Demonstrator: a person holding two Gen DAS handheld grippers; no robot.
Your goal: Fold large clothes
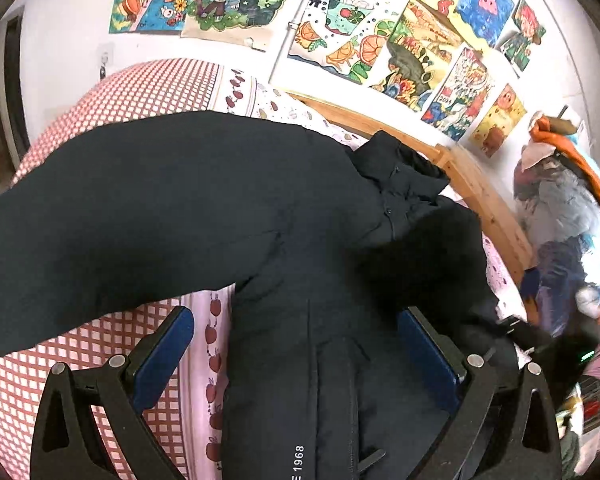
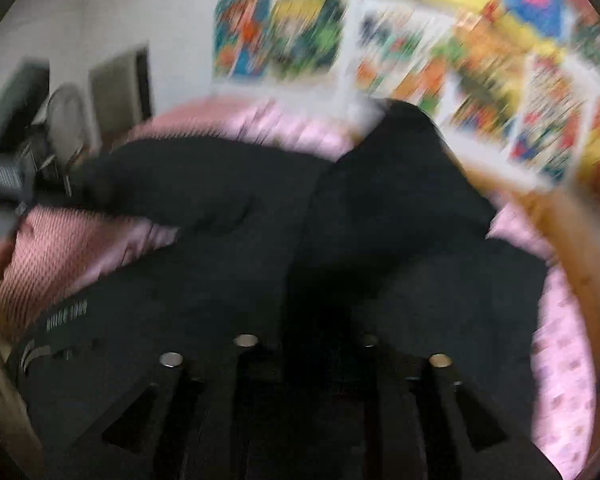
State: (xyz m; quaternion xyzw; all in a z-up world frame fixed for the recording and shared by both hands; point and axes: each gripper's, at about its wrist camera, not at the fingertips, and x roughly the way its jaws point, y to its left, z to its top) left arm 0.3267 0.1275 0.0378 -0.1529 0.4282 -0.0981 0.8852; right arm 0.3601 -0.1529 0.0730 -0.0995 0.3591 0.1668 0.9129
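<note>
A large black padded jacket (image 1: 220, 200) lies spread on a bed with pink checked and apple-print bedding (image 1: 152, 92). One sleeve reaches out to the left and the collar lies to the right. My left gripper (image 1: 296, 340) is open, with its blue pads on either side of the jacket's front near white "1968" lettering (image 1: 299, 460). In the blurred right wrist view the same jacket (image 2: 300, 240) fills the middle. My right gripper (image 2: 306, 344) looks shut on a fold of the black cloth, which hides the fingertips.
A wooden bed rail (image 1: 480, 192) runs along the far right side under a wall of colourful drawings (image 1: 380, 40). A pile of clothes and an orange item (image 1: 572, 220) lies beyond the rail. The other gripper (image 2: 4, 184) shows at the left edge.
</note>
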